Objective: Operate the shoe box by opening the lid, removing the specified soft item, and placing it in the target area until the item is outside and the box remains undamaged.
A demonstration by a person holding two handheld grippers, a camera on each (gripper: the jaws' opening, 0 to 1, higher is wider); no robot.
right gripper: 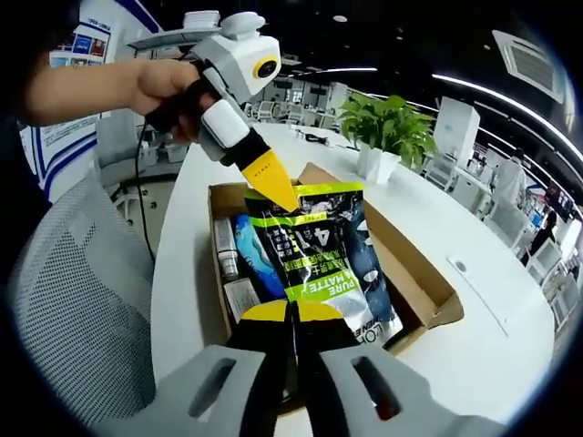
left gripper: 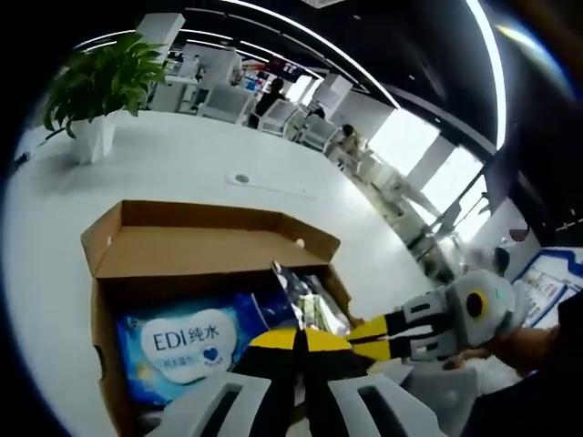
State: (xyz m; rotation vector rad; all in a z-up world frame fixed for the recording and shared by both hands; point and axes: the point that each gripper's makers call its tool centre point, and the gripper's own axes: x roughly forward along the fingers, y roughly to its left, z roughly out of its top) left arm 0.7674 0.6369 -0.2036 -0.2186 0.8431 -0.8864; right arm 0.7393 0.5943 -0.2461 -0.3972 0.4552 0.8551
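An open cardboard shoe box lies on a white table. Over it hangs a dark pouch with a lime-green label, which in the left gripper view is seen edge-on. My right gripper is shut on the pouch's near edge. My left gripper, held by a hand, is shut on the opposite edge. A blue pack of wet wipes lies inside the box under the pouch.
A white tube and a small packet lie along one side of the box. A potted plant stands on the table beyond the box. A grey mesh chair sits at the table's edge.
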